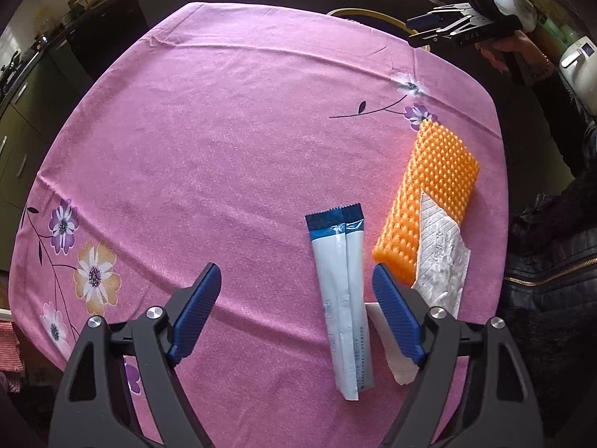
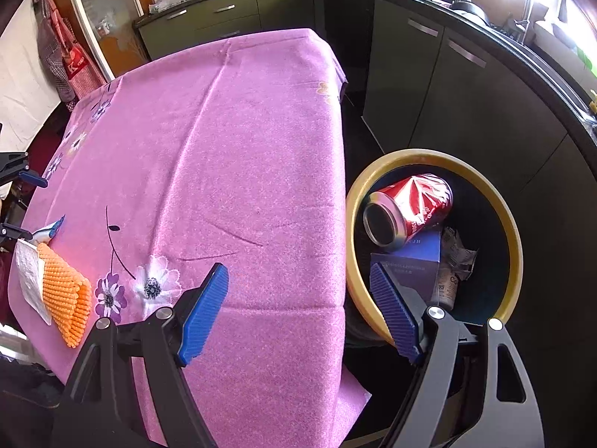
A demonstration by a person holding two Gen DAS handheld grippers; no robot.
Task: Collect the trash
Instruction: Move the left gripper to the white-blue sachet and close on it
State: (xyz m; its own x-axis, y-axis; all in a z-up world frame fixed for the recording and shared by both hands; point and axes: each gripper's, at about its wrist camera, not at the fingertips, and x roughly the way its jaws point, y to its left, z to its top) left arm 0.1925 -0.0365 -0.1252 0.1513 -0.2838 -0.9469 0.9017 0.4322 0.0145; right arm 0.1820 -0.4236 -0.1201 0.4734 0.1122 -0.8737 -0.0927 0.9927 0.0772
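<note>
A white and blue sachet wrapper (image 1: 341, 298) lies on the pink tablecloth (image 1: 209, 142), just inside the right finger of my open, empty left gripper (image 1: 293, 278). An orange bumpy foam sleeve (image 1: 425, 201) and a crumpled white tissue (image 1: 442, 261) lie to the right of it. My right gripper (image 2: 298, 280) is open and empty, over the table's right edge beside the yellow-rimmed bin (image 2: 515, 239). The bin holds a red can (image 2: 408, 207), a blue box (image 2: 410, 257) and crumpled paper (image 2: 453, 265). The sleeve (image 2: 65, 295) and tissue (image 2: 28, 272) show at the far left.
Dark kitchen cabinets (image 2: 429, 86) run behind and to the right of the table. The bin's rim (image 1: 369, 13) shows past the table's far edge, with the right gripper (image 1: 444, 30) and the person's hand above it. A glass cabinet door (image 2: 100, 15) stands at the back left.
</note>
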